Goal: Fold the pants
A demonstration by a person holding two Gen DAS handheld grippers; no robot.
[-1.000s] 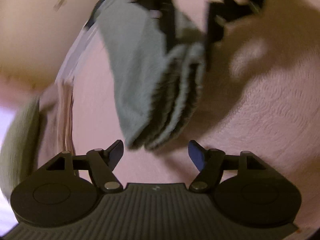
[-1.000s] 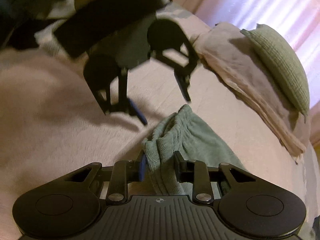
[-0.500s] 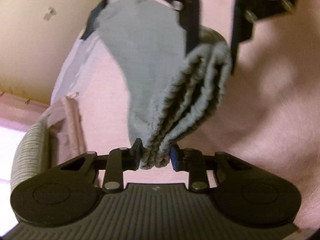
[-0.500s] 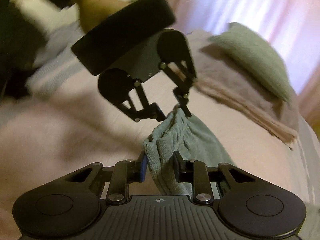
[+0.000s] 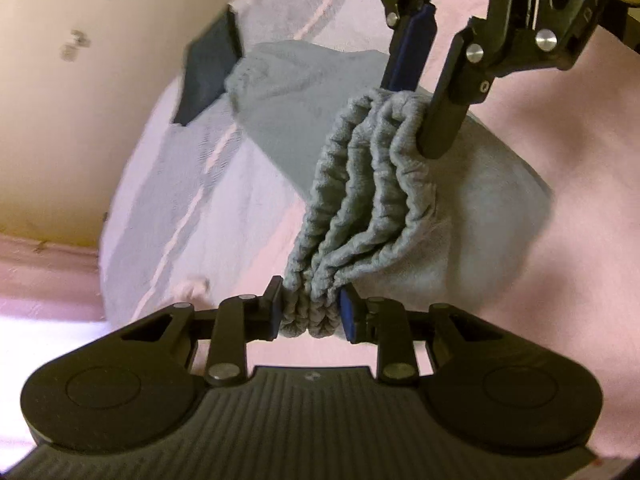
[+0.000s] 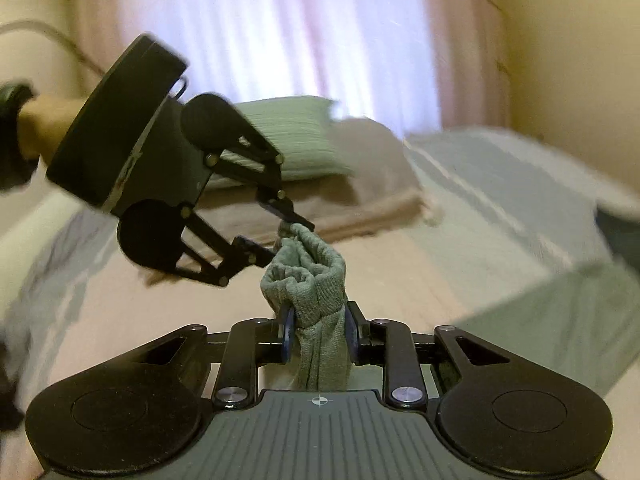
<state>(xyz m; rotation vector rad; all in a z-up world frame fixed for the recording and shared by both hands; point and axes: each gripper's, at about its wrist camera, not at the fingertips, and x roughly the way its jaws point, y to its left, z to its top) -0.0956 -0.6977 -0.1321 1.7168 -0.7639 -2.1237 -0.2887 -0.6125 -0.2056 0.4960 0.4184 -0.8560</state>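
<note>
A bed [image 6: 400,280] under a pink cover, with a green pillow [image 6: 280,136] on a folded beige blanket [image 6: 372,196], stands before a bright curtained window [image 6: 304,32] and cream walls. The grey-green pants [image 5: 384,184] hang above it, gathered waistband stretched between both claws. Left claw [image 5: 310,314] and right claw [image 6: 318,330] are each clamped on that waistband.

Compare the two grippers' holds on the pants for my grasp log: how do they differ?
The left gripper pinches the near end of the bunched waistband; the right gripper pinches its far end. In the left wrist view the left jaws squeeze the ribbed folds tightly together, while by the right jaws the folds fan apart. Both are shut on the green pants, held above the bed.
</note>
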